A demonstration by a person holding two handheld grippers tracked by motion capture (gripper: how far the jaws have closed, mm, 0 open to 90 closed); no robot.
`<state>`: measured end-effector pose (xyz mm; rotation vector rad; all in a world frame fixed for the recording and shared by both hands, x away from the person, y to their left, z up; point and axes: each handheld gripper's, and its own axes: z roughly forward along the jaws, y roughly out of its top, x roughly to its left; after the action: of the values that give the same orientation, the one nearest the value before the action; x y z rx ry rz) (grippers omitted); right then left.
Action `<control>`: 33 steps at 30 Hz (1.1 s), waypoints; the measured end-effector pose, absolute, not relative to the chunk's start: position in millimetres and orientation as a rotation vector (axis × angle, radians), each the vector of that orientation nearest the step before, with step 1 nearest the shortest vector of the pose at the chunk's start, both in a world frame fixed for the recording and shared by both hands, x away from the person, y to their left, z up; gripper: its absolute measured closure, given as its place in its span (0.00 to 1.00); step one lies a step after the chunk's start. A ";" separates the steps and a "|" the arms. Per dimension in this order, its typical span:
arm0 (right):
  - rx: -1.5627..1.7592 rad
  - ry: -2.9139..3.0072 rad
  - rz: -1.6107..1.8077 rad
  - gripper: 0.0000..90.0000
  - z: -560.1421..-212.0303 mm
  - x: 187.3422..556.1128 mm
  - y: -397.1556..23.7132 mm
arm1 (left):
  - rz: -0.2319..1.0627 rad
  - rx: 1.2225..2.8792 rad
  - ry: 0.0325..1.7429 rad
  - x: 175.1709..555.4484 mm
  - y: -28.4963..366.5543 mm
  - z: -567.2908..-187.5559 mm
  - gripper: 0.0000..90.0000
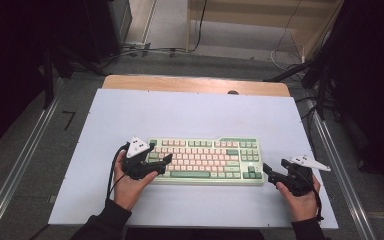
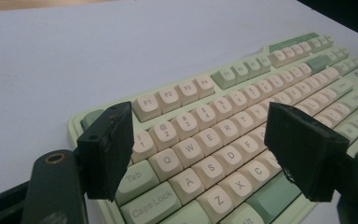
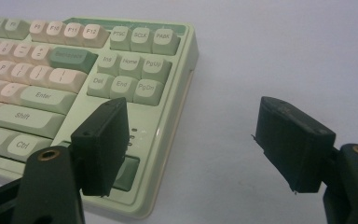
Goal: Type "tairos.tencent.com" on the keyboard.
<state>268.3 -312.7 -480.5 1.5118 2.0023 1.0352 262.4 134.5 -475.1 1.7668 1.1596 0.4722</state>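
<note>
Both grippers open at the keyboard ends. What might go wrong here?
1. The left gripper hangs open over the keys of the keyboard; lowering it may press or snag some.
2. The right gripper straddles the keyboard's right corner, so closing might catch only the edge and skew it.
3. The smooth mat may let it slide.

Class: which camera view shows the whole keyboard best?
The high view: the keyboard lies complete on the white table, both ends visible. The left gripper view shows just its left and middle keys, the right gripper view just its right end.
</note>
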 end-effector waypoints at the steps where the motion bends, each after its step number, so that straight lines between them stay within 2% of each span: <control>1: 1.512 2.002 1.036 0.27 -480.4 268.2 -312.7 | 0.476 1.762 1.166 262.5 135.2 -475.1 0.27; 16: 1.498 2.009 1.051 0.27 -478.6 268.0 -306.7 | 0.478 1.715 1.245 264.1 142.1 -476.9 0.30; 33: 1.416 2.068 1.149 0.28 -466.6 275.0 -267.0 | 0.490 1.682 1.269 264.2 145.6 -477.6 0.31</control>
<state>275.0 -267.0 -466.6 1.4161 2.0685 1.1494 264.2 145.6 -477.6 1.6819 1.2691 0.4901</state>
